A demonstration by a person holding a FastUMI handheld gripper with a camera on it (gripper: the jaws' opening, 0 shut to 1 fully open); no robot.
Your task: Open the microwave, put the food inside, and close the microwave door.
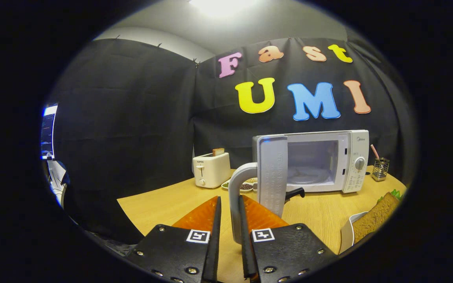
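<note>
Two fingers of the gripper [229, 214] are clamped on the curved door handle [237, 192] of the white microwave [328, 161]. Microwave door [272, 173] stands swung wide open, cavity with glass turntable [309, 175] exposed. Sandwich [376, 216] on a white plate [346, 234] sits on the wooden table [163, 206], off to the fingers' right. Toaster [211, 169] left of the microwave, wire cup [380, 169] right of it.

Microwave [328, 161] cavity open; door [272, 173] probably alongside.
</note>
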